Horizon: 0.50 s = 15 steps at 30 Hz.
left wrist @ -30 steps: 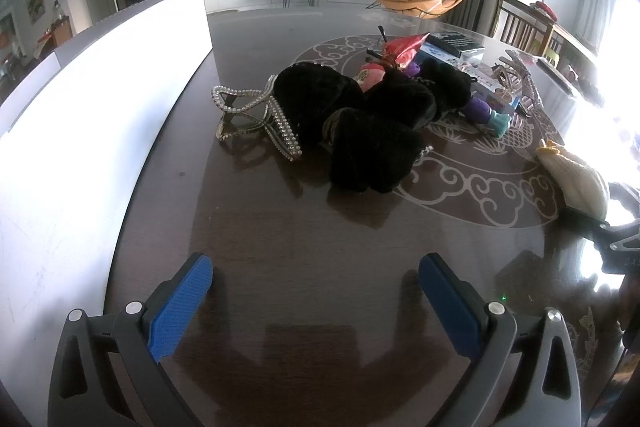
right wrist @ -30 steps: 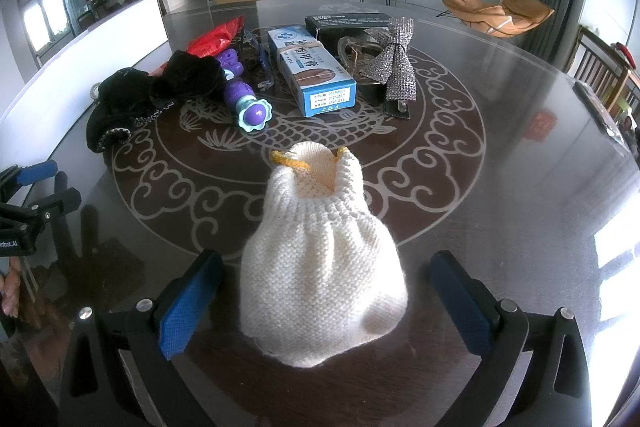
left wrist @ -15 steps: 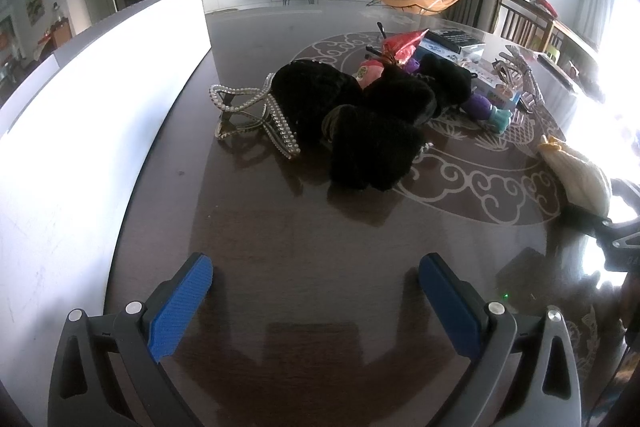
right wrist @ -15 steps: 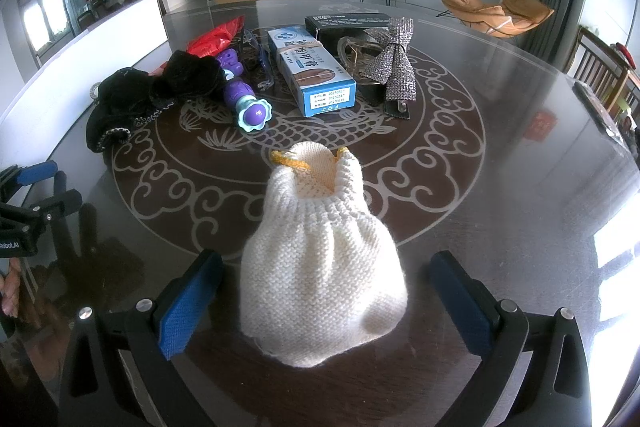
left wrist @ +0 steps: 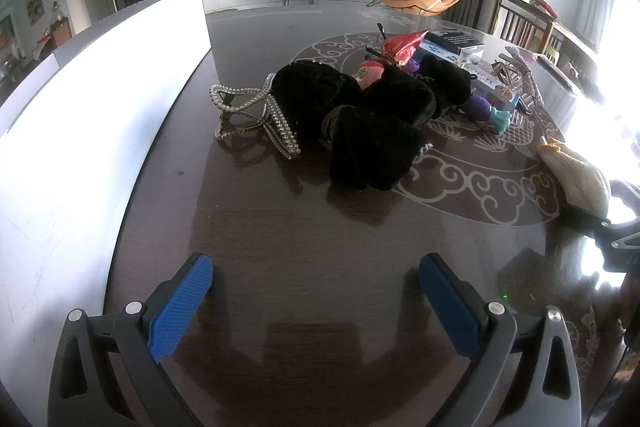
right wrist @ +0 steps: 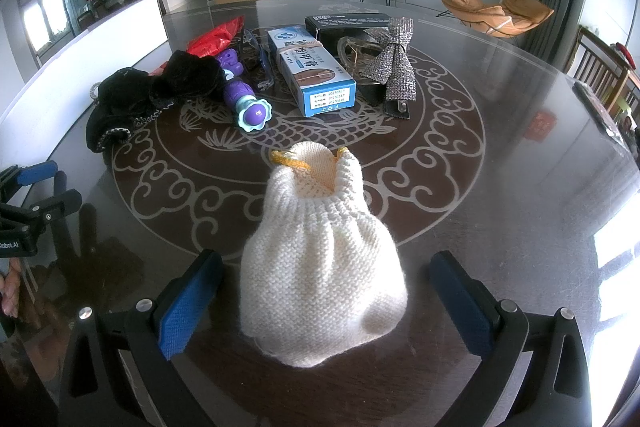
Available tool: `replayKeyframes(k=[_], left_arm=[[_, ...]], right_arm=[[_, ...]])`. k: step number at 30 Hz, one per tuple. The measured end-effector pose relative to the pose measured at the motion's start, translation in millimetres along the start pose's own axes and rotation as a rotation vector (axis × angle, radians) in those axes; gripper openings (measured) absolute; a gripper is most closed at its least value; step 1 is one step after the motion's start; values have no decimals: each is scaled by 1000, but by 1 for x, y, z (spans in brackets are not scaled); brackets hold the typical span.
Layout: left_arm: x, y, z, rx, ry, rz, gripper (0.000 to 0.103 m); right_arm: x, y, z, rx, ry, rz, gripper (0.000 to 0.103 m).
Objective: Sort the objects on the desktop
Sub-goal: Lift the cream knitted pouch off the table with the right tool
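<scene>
A white knitted pouch [right wrist: 320, 267] lies on the dark round table [right wrist: 500, 227], between the wide-open fingers of my right gripper [right wrist: 320, 291], not gripped. It also shows in the left wrist view [left wrist: 576, 175]. My left gripper [left wrist: 316, 299] is open and empty over bare table, short of a pile of black fuzzy items [left wrist: 372, 115] and a pearl hair clip [left wrist: 252, 115]. The left gripper also shows at the left edge of the right wrist view [right wrist: 28, 203].
Farther back lie a purple toy [right wrist: 244, 99], a blue and white box [right wrist: 312, 71], a black box [right wrist: 344, 23], a glittery bow [right wrist: 394, 63], a red bag [right wrist: 216, 35] and glasses [right wrist: 256, 63]. A white board [left wrist: 92, 99] stands along the table's left side.
The left gripper has drifted slightly, so the black pile sits a little differently in its view. The right gripper and the pouch have not moved.
</scene>
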State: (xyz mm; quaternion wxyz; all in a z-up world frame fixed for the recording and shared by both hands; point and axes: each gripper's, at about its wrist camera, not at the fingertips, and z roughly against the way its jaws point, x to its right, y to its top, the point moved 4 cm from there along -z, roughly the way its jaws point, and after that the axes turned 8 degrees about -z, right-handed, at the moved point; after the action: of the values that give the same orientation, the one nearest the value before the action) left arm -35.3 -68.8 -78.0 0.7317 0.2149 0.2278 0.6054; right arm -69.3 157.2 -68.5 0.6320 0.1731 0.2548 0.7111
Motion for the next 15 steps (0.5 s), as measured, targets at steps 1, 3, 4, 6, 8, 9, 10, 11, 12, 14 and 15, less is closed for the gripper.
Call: replayKeyframes(k=[1,3,4,6,8,9,10,11,12,14,15], left_arm=[[0,0,0,0,0,0,103],[0,0,0,-1,1,-2,103],[0,0,0,-1,2,-2,103],[0,0,1,-2,3,-3,103],[0,0,1,-2,2,-3,103],[0,-1,1,-2,2,-3,103],[0,0,1,-2,2,-3,103],[0,0,1,-2,2,-3,103],[0,0,1,-2,2,-3,103],[0,-1,1,-2,2,-4,103],[0,0,1,-2,2,-3,103]], right_arm=[[0,0,0,0,0,0,103],[0,0,0,0,0,0,103],[0,0,0,0,0,0,103],[0,0,0,0,0,0,103],[0,0,0,0,0,0,103],[0,0,0,0,0,0,103],[0,0,0,0,0,0,103],[0,0,0,0,0,0,103],[0,0,0,0,0,0,103],[0,0,0,0,0,0,103],[0,0,0,0,0,0,103]])
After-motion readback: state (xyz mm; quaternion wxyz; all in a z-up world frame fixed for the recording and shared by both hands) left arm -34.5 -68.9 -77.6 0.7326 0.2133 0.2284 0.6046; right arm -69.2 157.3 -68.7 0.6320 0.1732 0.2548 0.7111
